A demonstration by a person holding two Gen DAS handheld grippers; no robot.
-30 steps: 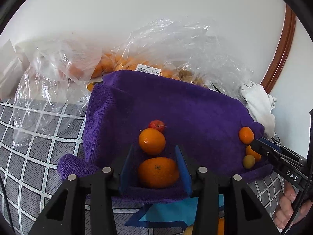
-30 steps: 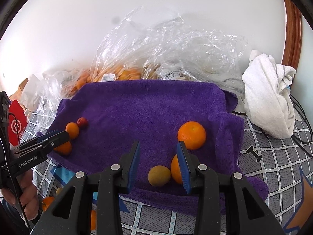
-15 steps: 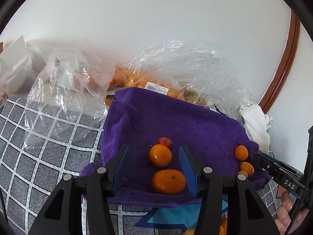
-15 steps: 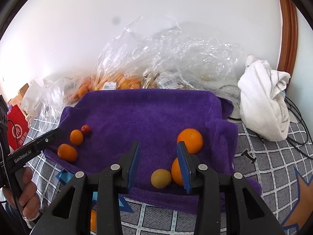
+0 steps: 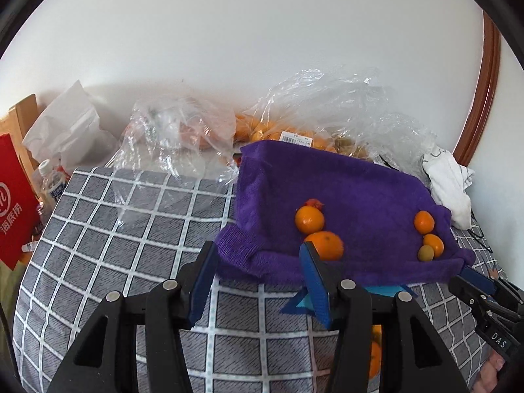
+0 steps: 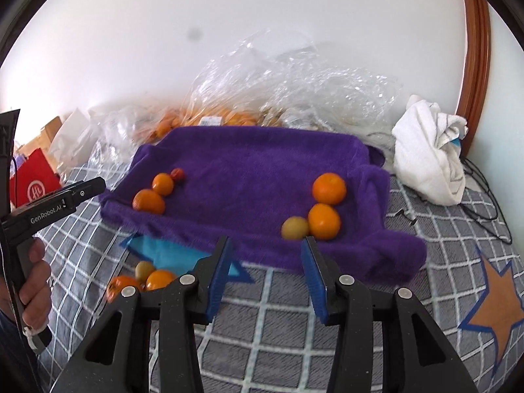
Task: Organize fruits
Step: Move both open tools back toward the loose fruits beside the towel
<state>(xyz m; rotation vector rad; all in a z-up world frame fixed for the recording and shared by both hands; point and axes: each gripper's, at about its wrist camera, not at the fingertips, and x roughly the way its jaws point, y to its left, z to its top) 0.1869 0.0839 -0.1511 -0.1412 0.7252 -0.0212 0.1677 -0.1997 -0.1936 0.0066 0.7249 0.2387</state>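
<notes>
Sorting fruit into two rows on the purple towel [image 6: 262, 163], oranges [image 6: 148, 201] one side. Hovering both the left gripper [image 5: 258, 281] and right gripper [image 6: 267, 271] wide open, gripping nothing, probably lining up for the loose fruit [image 6: 154, 278] off the towel.

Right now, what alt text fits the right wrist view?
Open right gripper hovers empty before a purple towel holding six fruits in two groups of three. Three more fruits lie on the checked cloth; the left gripper enters from the left.
</notes>
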